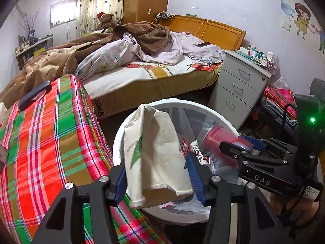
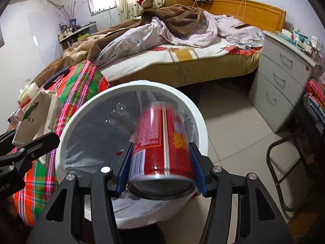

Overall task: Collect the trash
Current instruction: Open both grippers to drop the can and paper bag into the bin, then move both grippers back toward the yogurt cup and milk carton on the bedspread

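My left gripper (image 1: 156, 172) is shut on a white paper bag (image 1: 154, 152) with a green arrow print, held over the near left rim of the white trash bin (image 1: 118, 140). The bag also shows in the right wrist view (image 2: 36, 118). My right gripper (image 2: 161, 164) is shut on a red can (image 2: 162, 148) and holds it above the bin (image 2: 195, 109), which has a clear liner. In the left wrist view the right gripper (image 1: 235, 148) and the blurred red can (image 1: 219, 138) hang over the bin's right side. Wrappers (image 1: 195, 148) lie inside the bin.
A plaid-covered table (image 1: 50, 138) stands left of the bin, with a dark flat object (image 1: 34, 95) on it. A bed (image 1: 142, 67) lies behind. A grey drawer unit (image 1: 237, 89) stands right of the bed. A black chair frame (image 2: 284, 174) is at the right.
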### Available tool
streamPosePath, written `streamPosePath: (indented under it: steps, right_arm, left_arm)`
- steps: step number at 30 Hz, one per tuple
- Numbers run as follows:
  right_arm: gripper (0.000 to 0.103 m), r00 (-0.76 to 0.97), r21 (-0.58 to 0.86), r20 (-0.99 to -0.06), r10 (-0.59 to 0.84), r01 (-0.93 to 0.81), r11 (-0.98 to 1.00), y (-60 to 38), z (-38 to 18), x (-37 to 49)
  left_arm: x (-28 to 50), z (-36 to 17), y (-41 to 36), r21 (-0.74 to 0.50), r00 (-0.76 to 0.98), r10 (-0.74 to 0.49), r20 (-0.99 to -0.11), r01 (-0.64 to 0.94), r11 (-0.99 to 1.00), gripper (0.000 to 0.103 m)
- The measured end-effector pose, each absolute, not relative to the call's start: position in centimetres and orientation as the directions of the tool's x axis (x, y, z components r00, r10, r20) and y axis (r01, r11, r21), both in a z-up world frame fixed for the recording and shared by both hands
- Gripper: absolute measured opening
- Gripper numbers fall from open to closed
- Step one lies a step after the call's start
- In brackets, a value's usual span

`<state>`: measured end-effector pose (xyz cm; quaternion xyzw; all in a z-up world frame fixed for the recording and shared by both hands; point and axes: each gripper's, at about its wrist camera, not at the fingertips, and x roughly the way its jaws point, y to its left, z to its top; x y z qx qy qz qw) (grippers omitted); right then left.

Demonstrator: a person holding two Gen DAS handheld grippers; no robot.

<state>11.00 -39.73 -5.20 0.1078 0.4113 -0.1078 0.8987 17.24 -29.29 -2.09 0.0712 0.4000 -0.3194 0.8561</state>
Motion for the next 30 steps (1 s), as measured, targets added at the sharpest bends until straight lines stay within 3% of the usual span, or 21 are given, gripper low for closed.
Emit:
streamPosePath:
  steps: [4, 7, 30]
  right_arm:
    - [0.056, 0.648, 0.113, -0.754, -0.109, 0.291, 0.95, -40.0, -4.9, 10.7]
    - [0.056, 0.647, 0.101, -0.752, -0.124, 0.298, 0.949, -39.8, -4.8, 10.7]
    - [0.056, 0.709, 0.119, -0.699, -0.092, 0.243, 0.963, -36.5, -2.4, 10.2]
  left_arm:
    - [17.4, -2.3, -29.1, -0.13, 0.479, -0.484, -0.732, 0.6, 0.789, 0.057]
    - [17.1, -2.1, -28.8, -0.135, 0.485, -0.49, -0.724, 0.597, 0.791, 0.065]
    - [15.5, 0.6, -23.1, -0.136, 0.564, -0.47, -0.68, 0.532, 0.836, 0.065]
